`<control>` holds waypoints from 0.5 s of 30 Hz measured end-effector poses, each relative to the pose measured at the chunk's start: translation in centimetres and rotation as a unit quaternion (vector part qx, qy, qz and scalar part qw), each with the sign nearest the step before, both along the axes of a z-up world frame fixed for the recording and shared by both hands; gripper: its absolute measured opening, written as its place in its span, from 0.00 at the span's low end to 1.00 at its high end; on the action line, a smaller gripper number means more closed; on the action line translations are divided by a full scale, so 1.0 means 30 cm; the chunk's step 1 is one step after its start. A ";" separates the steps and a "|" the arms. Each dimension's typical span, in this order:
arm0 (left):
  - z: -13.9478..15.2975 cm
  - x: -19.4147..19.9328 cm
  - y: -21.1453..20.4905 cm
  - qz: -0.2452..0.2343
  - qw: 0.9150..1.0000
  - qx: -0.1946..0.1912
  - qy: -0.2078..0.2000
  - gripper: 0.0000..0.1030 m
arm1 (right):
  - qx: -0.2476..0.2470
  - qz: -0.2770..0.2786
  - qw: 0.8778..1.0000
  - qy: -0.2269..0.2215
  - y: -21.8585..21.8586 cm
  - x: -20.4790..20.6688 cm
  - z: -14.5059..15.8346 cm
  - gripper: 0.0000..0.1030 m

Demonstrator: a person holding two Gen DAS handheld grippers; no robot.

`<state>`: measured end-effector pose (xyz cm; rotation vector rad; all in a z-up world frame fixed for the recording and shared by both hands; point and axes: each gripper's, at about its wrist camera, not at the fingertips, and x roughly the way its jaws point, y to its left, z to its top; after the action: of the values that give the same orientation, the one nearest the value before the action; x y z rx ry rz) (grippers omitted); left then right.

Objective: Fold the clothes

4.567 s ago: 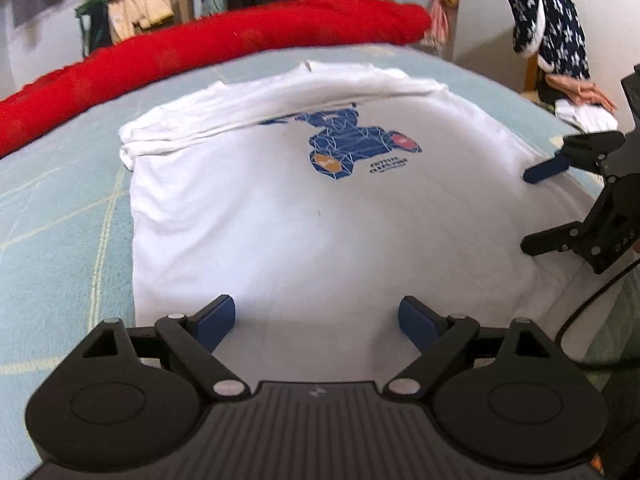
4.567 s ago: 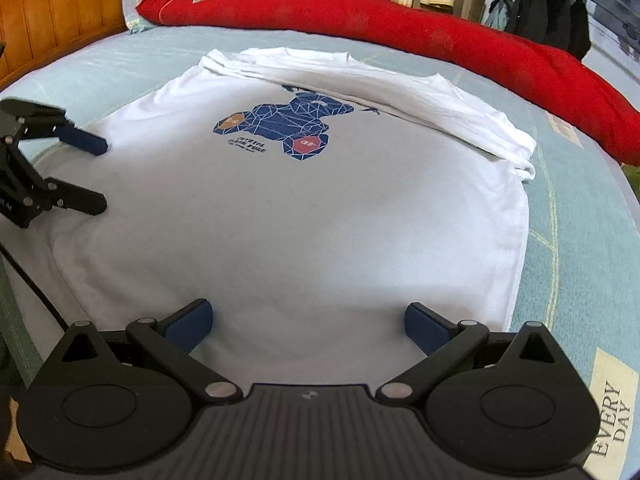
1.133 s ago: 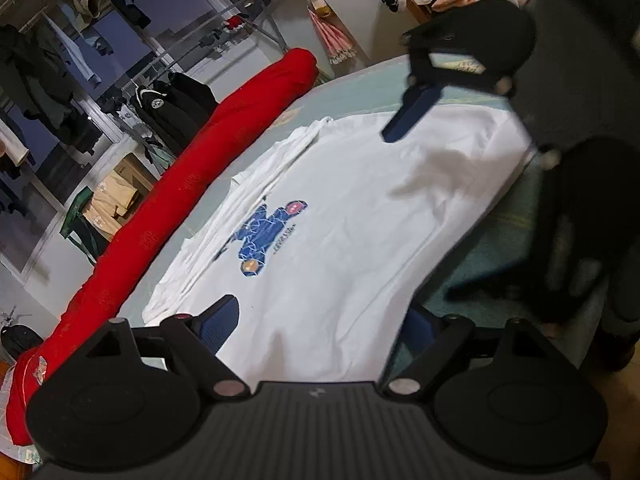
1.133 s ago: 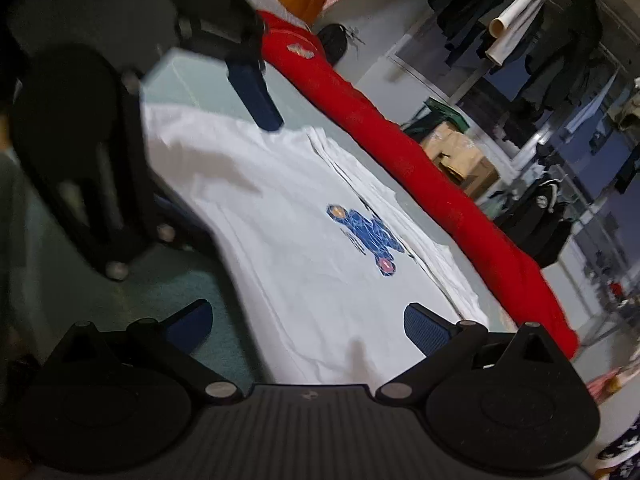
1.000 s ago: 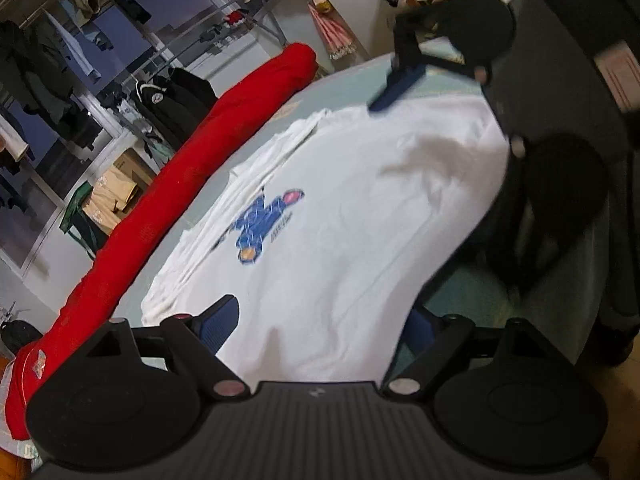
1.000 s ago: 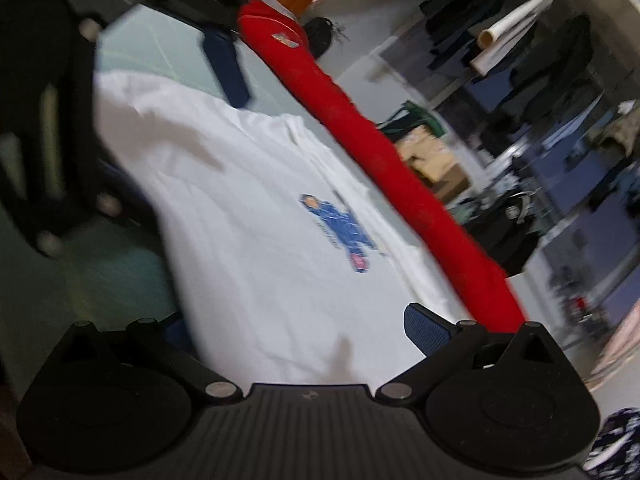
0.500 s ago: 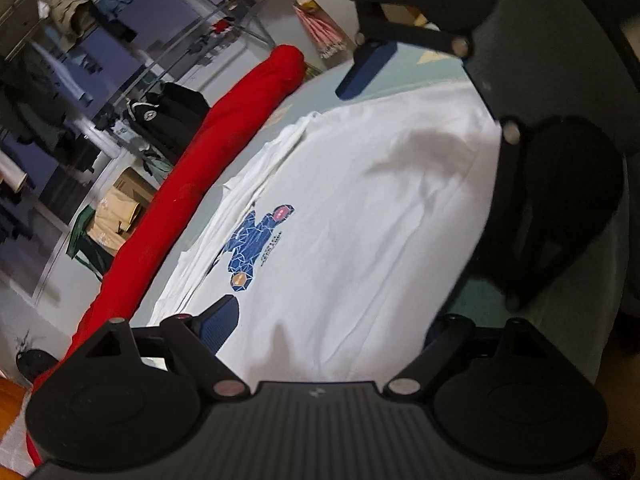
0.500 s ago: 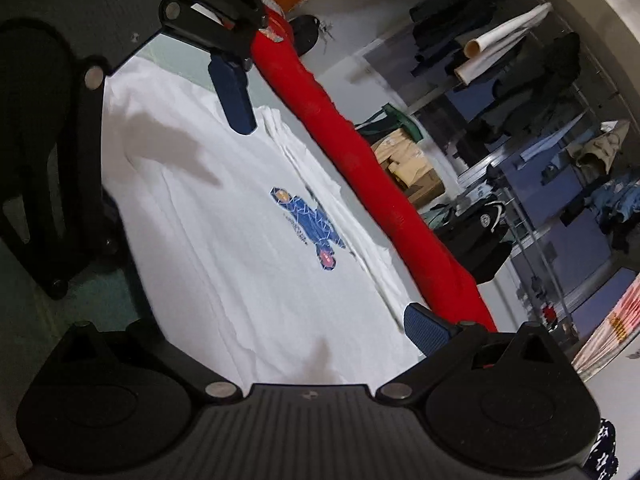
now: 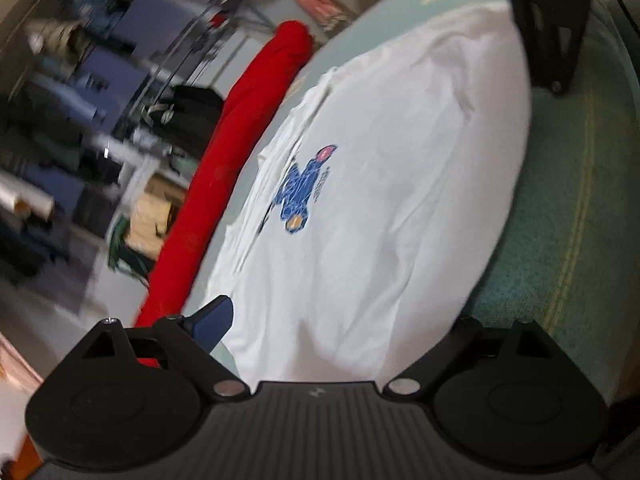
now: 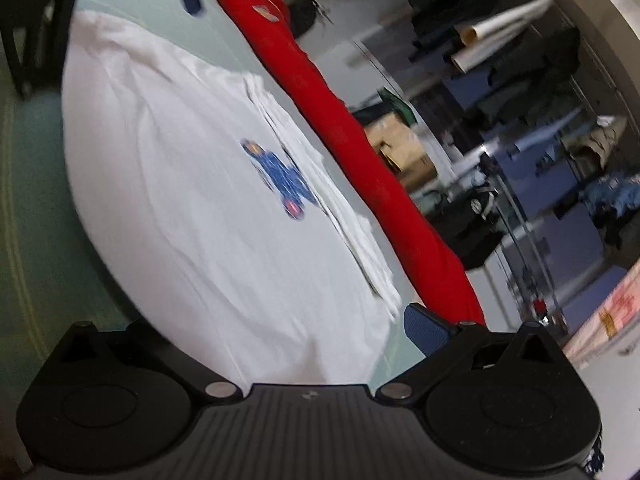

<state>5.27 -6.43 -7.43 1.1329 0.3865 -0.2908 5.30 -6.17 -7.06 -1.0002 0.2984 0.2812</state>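
**White T-shirt hem between both pairs of tongs**

Fabric fills both wrist views: a white cotton T-shirt with a blue bear print [image 9: 372, 200] lies flat on a pale green bedspread [image 9: 568, 208], its sleeves folded across the far side.

Left tongs [image 9: 340, 320] stand wide, and their jaws have just been opening further. One blue-padded fingertip [image 9: 212, 322] shows above the shirt's edge; the other is hidden under the near hem, so the cloth runs between the jaws. Whether any pad touches it cannot be told. Ahead of these tongs, at the far end of the shirt, the dark frame of the other tool is visible.

Right tongs [image 10: 280, 332] also stand wide. Their outer blue pad [image 10: 424, 330] sits clear of the shirt's corner, above the bedspread; the inner finger is tucked beneath the near hem. No pinch on the cloth is visible.

Beyond the shirt, on the far side from both tongs, a long red rolled blanket [image 10: 360, 152] runs along the bed's edge. Past it stand clothes racks with dark garments [image 10: 520, 80], blurred.
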 end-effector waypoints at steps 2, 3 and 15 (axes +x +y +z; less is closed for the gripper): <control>0.001 0.001 0.011 -0.005 1.000 0.011 -0.002 0.89 | -0.008 0.009 1.000 -0.003 0.012 0.001 -0.007 1.00; -0.003 0.000 0.026 -0.005 1.000 0.018 -0.007 0.89 | -0.008 0.007 1.000 -0.003 0.003 0.000 -0.003 1.00; -0.065 0.005 0.019 -0.043 0.995 0.086 -0.016 0.64 | -0.046 0.020 0.999 -0.020 -0.021 -0.016 -0.009 0.94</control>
<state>5.41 -5.86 -9.38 1.3237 0.3401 -0.3193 4.83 -6.79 -7.32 -1.1021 0.2574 0.2852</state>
